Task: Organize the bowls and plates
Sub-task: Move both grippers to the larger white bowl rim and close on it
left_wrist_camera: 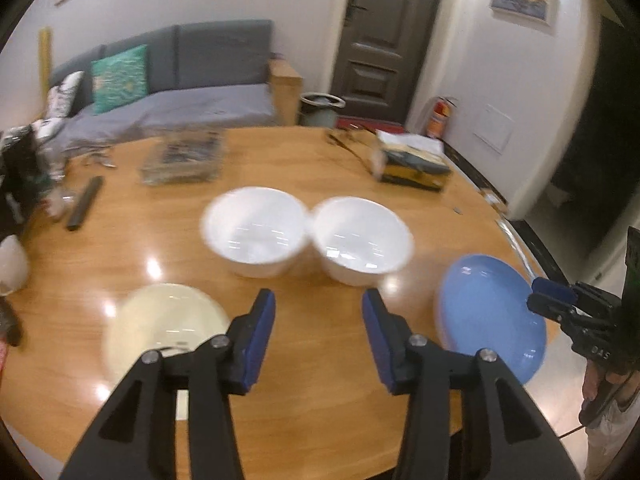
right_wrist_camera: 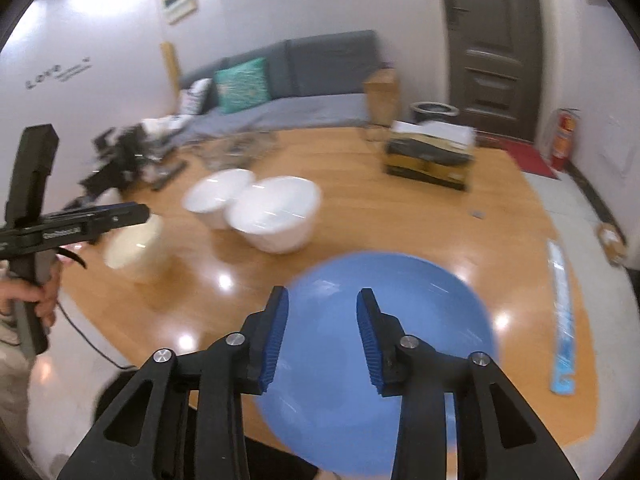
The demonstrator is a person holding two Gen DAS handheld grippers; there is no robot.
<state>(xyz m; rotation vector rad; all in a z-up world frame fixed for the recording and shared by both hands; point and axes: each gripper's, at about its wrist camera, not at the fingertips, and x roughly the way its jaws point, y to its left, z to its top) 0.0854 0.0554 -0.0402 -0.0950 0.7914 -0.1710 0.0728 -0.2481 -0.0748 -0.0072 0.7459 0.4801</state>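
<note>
Two white bowls stand side by side mid-table: the left bowl [left_wrist_camera: 254, 230] [right_wrist_camera: 218, 196] and the right bowl [left_wrist_camera: 362, 238] [right_wrist_camera: 276, 212]. A cream plate [left_wrist_camera: 164, 324] [right_wrist_camera: 134, 250] lies at the near left. A blue plate [left_wrist_camera: 490, 312] [right_wrist_camera: 384, 344] lies at the near right edge. My left gripper [left_wrist_camera: 318, 304] is open and empty above the table, short of the bowls; it also shows in the right wrist view [right_wrist_camera: 138, 212]. My right gripper [right_wrist_camera: 322, 300] is open and empty above the blue plate; in the left wrist view [left_wrist_camera: 538, 294] it is at the plate's right rim.
The round wooden table [left_wrist_camera: 320, 380] also holds a tissue box [left_wrist_camera: 412, 160] [right_wrist_camera: 430, 154] at the back right, a clear tray [left_wrist_camera: 182, 158] at the back, a dark bar [left_wrist_camera: 84, 202] and clutter [left_wrist_camera: 24, 168] at the left. A blue strip [right_wrist_camera: 562, 316] lies at the right edge.
</note>
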